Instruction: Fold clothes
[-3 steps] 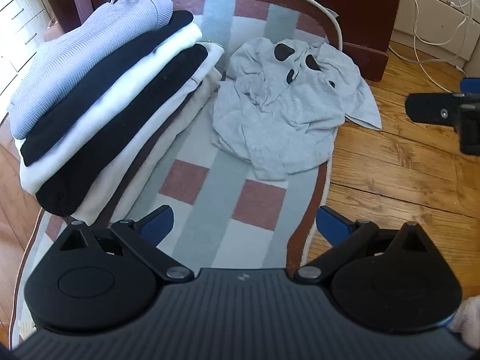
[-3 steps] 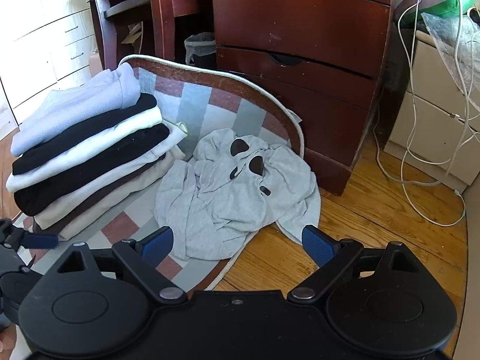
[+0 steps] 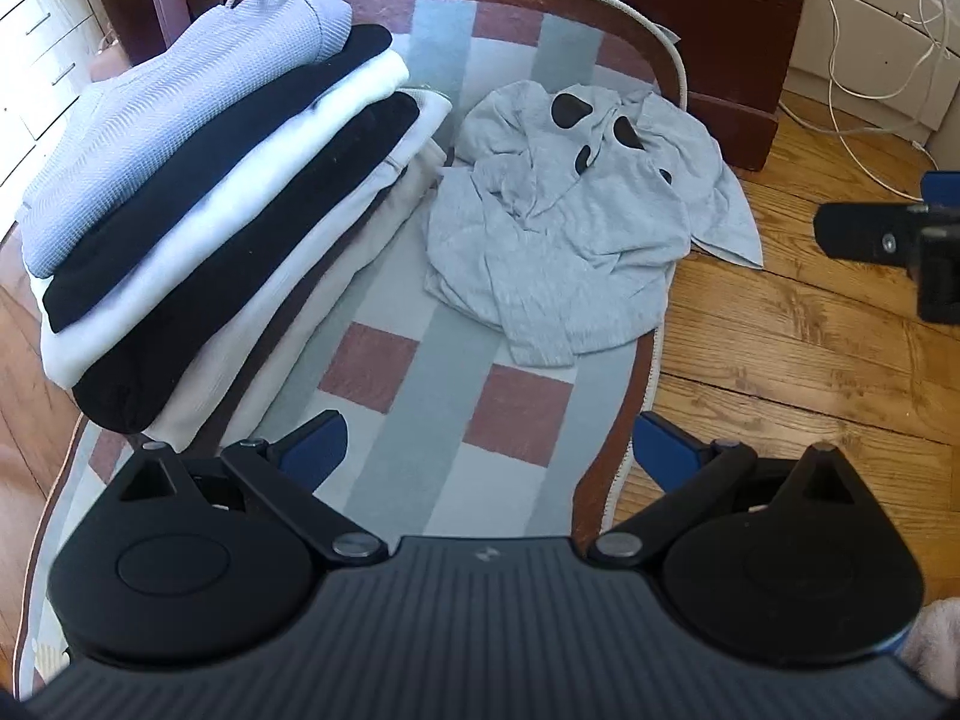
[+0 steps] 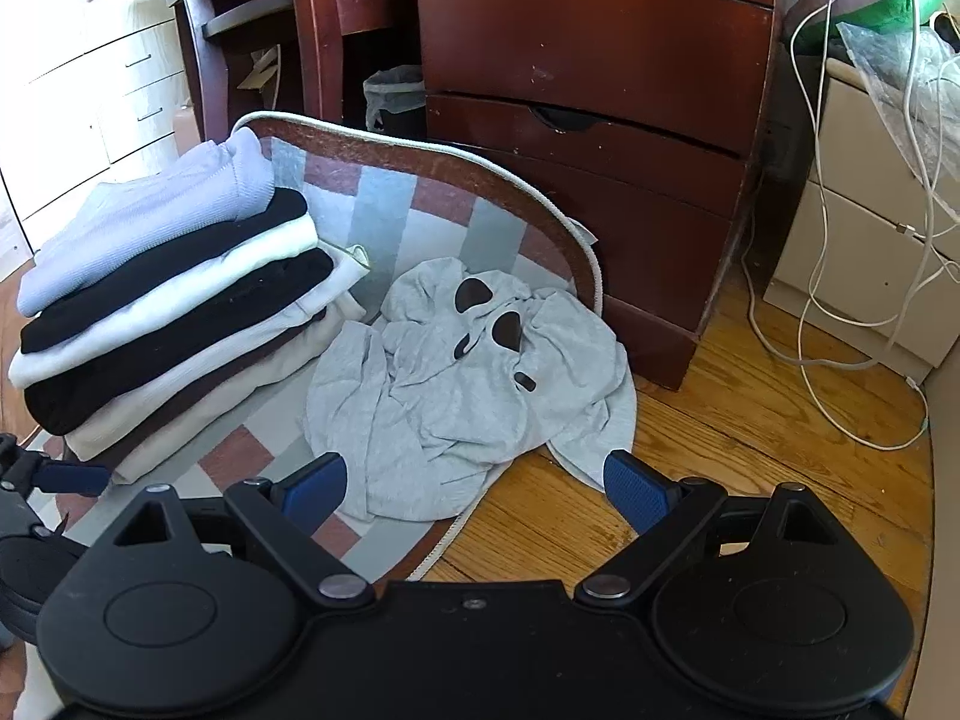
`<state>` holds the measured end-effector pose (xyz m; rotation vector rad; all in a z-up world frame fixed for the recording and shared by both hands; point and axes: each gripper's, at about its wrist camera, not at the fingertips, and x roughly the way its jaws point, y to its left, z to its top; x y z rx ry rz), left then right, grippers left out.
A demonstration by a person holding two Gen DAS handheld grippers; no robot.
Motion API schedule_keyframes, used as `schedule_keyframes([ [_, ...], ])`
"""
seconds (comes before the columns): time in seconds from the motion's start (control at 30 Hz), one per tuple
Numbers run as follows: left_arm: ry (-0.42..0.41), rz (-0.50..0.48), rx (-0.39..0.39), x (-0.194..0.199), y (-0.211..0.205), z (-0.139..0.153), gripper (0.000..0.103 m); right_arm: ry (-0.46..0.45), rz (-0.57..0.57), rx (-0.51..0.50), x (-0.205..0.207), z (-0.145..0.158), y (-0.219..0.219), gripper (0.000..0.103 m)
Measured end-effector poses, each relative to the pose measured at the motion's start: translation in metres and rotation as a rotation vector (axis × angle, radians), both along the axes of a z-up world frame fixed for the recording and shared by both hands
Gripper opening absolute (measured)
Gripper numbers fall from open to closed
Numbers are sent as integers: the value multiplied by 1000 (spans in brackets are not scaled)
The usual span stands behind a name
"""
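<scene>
Grey garment: a crumpled light-grey top (image 3: 576, 240) with dark patches lies unfolded on the far right part of the rug; one corner of it spills over the rug's edge onto the wooden floor (image 3: 810, 372).
Folded stack: a pile of folded clothes (image 3: 204, 204) sits on the left side of the rug, a pale lilac ribbed piece on top, then black, white, black and cream layers; it lies just beside the grey garment, and whether they touch is unclear.
Rug: a checked mat (image 3: 432, 384) in grey, white and rust squares with a brown border; its far end curls up against a dark red wooden dresser (image 4: 600, 60).
Left gripper: the left gripper (image 3: 486, 450) hangs above the near part of the rug, its blue-padded fingers spread wide and holding nothing; the grey garment lies ahead of it and slightly to the right, well apart from the fingertips.
Right gripper: the right gripper (image 4: 474, 480) is also spread wide and empty; it hovers over the near hem of the grey garment, with the left finger above the rug and cloth and the right finger above the floor. Contact with the cloth cannot be told.
Surroundings: white cables (image 4: 840, 276) trail over the floor by a pale cabinet (image 4: 864, 228) on the right.
</scene>
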<state>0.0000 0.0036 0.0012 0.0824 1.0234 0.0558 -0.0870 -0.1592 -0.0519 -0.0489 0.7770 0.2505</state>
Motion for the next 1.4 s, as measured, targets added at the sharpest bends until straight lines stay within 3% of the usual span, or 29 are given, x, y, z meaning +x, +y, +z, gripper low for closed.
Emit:
schedule_keyframes([
  [0.43,33,66,-107,0,17,-4,101,9,14,-14,0,-1,3,95],
  [0.63,6,44,-51,0,13,0,102,15,34,-11,-1,-2,6,95],
  [0.77,6,39,-93,2,18,5,102,13,44,-17,0,-2,8,95],
  [0.97,9,51,-78,1,19,3,102,17,42,-22,0,-2,7,95],
  [1.4,-12,34,-123,0,19,6,102,30,57,-29,0,-7,14,95],
])
